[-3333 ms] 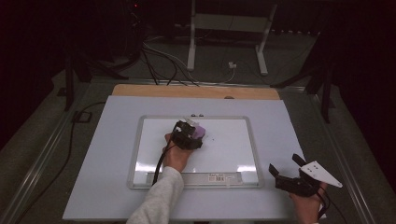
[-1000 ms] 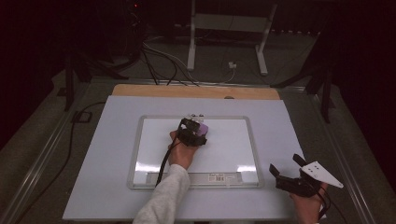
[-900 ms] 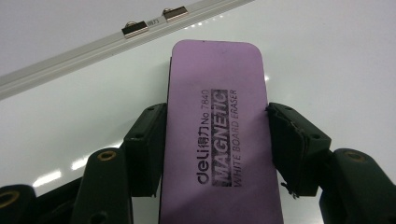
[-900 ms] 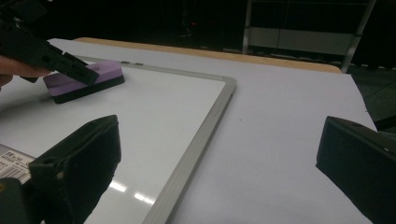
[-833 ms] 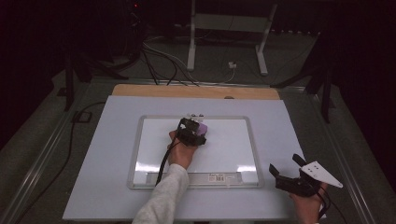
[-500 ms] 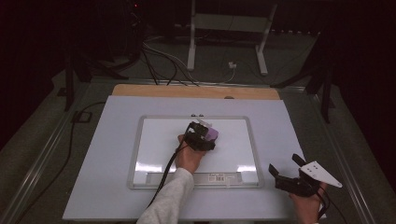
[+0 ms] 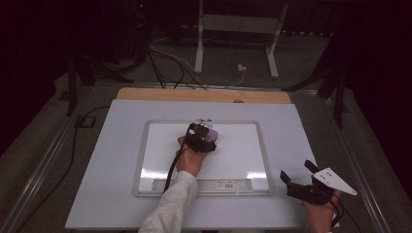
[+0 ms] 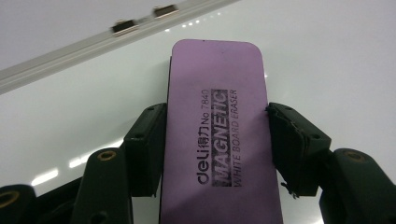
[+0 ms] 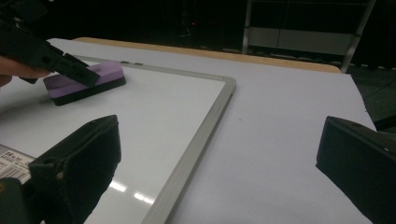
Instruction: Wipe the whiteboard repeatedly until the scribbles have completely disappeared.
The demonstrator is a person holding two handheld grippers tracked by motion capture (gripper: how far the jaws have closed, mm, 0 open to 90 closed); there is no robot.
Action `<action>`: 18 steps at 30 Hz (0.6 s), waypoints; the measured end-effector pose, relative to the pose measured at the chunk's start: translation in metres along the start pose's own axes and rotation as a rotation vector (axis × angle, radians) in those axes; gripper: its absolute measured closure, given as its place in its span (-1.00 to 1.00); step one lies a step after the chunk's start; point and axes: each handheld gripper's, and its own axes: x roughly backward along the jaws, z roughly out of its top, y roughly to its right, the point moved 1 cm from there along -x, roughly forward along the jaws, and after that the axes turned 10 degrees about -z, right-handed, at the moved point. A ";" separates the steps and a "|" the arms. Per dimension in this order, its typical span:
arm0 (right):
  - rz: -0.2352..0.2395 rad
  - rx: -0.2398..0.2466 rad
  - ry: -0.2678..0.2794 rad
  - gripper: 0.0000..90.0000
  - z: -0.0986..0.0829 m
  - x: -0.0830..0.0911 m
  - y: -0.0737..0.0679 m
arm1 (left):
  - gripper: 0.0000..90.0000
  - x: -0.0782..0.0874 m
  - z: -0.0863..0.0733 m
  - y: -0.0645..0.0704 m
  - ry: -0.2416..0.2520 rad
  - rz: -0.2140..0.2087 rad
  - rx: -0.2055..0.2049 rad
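My left hand-held gripper [image 8: 212, 154] pinched the eraser [image 8: 217, 135] across its long sides; it looked light, rigid-backed. Right hand-held gripper [image 9: 219, 172] gaped.

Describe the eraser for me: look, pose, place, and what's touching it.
The eraser is a purple rounded-corner block with a black underside, printed "deli No 7840 MAGNETIC WHITE BOARD ERASER". It lies flat on the whiteboard, near its far edge and middle. The left gripper clamps it, one black jaw on each long side. The board around it looks clean.
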 end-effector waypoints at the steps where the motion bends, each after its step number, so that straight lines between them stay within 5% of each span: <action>1: 0.000 0.000 0.000 -0.99 0.000 0.000 0.000 | -0.07 0.001 0.000 -0.002 0.001 0.003 0.007; 18: -0.003 -0.004 0.001 -0.99 0.000 0.000 0.000 | -0.06 0.015 -0.007 -0.031 0.019 0.056 0.066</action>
